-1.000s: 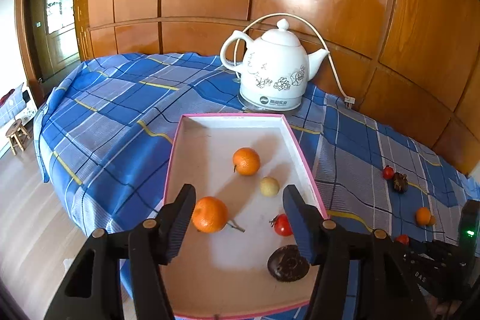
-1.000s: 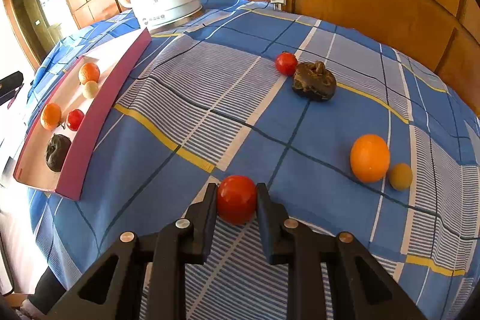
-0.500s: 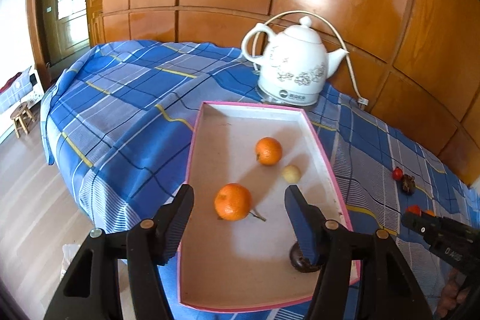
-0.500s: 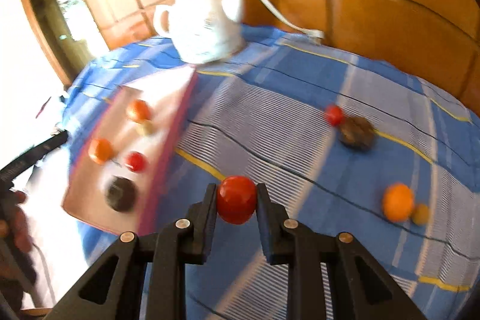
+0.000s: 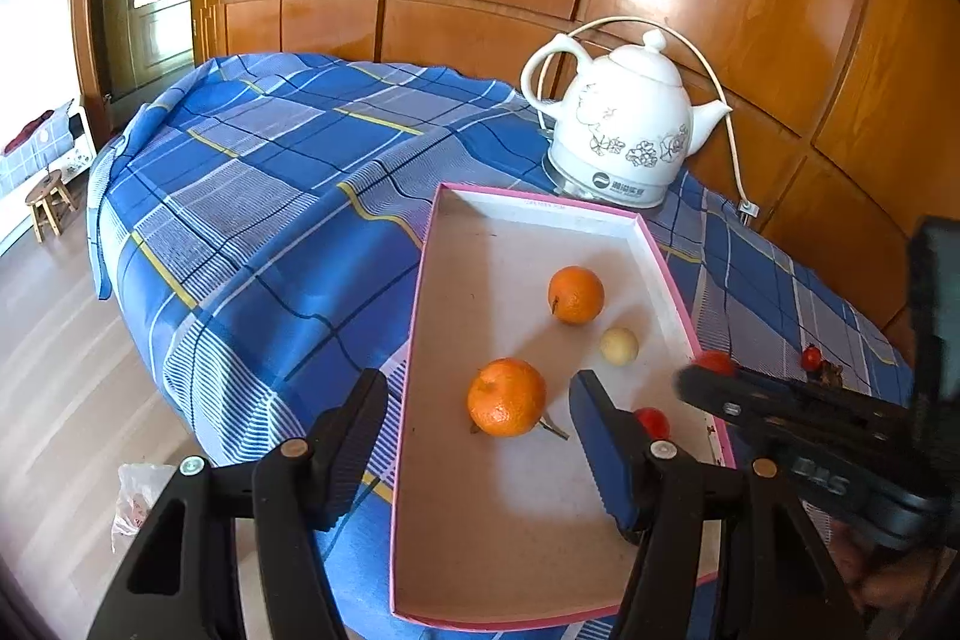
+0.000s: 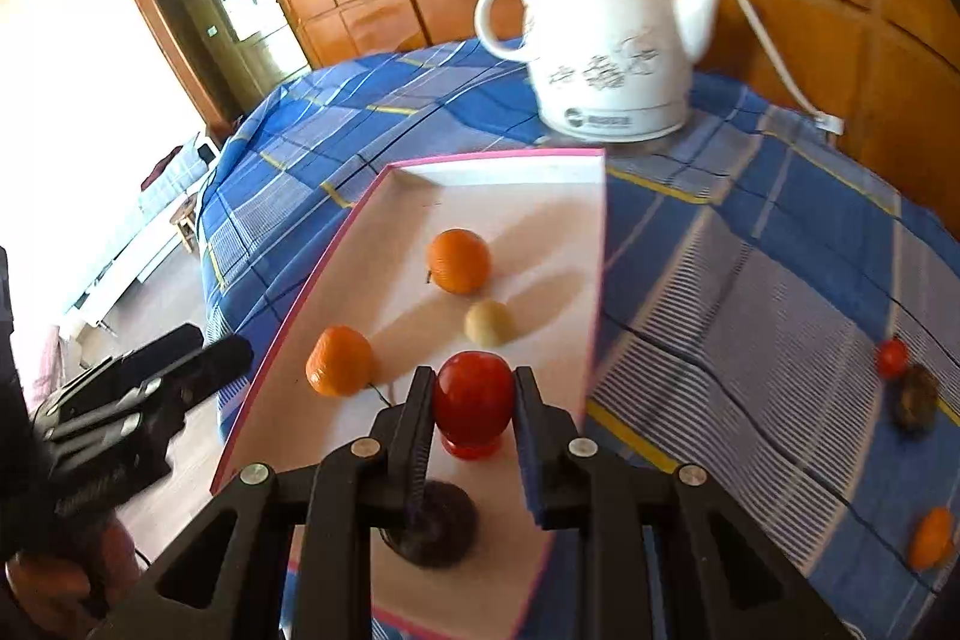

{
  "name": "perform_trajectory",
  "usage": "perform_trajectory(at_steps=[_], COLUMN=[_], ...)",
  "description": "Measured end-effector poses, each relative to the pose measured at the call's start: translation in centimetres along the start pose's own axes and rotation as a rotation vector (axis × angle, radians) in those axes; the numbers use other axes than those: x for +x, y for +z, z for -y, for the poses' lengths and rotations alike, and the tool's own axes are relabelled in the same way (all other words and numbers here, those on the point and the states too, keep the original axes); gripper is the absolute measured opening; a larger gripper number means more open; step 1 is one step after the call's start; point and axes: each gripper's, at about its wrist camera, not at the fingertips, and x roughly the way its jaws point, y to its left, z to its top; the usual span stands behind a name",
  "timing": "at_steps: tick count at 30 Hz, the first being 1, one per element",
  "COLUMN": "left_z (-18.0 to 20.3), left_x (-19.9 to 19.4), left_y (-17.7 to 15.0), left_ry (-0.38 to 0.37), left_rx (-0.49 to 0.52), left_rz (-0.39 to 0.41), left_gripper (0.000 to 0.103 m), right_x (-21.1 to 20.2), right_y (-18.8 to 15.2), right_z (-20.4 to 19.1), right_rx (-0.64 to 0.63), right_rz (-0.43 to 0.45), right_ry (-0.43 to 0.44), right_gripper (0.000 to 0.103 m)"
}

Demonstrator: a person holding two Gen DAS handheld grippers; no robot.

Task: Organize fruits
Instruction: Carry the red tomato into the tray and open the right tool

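Observation:
A pink-rimmed tray [image 5: 420, 316] lies on the blue plaid cloth and also shows in the right wrist view [image 6: 312, 280]. It holds two oranges [image 5: 507, 397] [image 5: 576, 294], a small pale fruit [image 5: 619, 345], a red tomato [image 5: 653, 421] and a dark round fruit [image 6: 438, 526]. My right gripper [image 6: 474, 397] is shut on a red tomato [image 6: 474, 394] and holds it above the tray's near end. It enters the left wrist view [image 5: 708, 370] from the right. My left gripper [image 5: 474, 445] is open and empty over the tray's near left part.
A white electric kettle [image 5: 624, 142] with a cord stands behind the tray. On the cloth to the right lie a tomato [image 6: 892, 357], a dark fruit [image 6: 915, 397] and an orange [image 6: 930, 538]. Wooden wall panels stand behind. The floor drops off at left.
My right gripper has carried the tomato left from the cloth to above the tray. My left gripper has shifted left and back; the right gripper now shows in its view.

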Motion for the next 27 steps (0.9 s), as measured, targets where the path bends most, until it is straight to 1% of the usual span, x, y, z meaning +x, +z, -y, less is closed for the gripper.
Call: perform_trajectory(at_steps=[4,8,15,27], left_z=[0.4,0.7,1.6,3.3], left_x=[0.2,0.3,-0.2,-1.2], left_y=[-0.3,-0.5,-0.6,-1.1], left_ry=[-0.009,-0.017,-0.028,-0.058], left_rx=[0.012,0.015,0.035,0.083], left_rz=[-0.004,-0.015,-0.005,0.005], left_gripper=[0.064,0.063,0.063,0.064], right_x=[1.4,1.5,0.0,-3.1], right_y=[0.1,0.0,-0.5,-1.9], right_z=[-0.1,0.2,0.6,0.3], right_rx=[-0.007,0.003,0.027,0.026], right_rz=[-0.024,-0.026,0.0,0.065], right_ry=[-0.024,-0.034,-0.032,-0.071], right_gripper=[0.026,0.026,0.026,0.026])
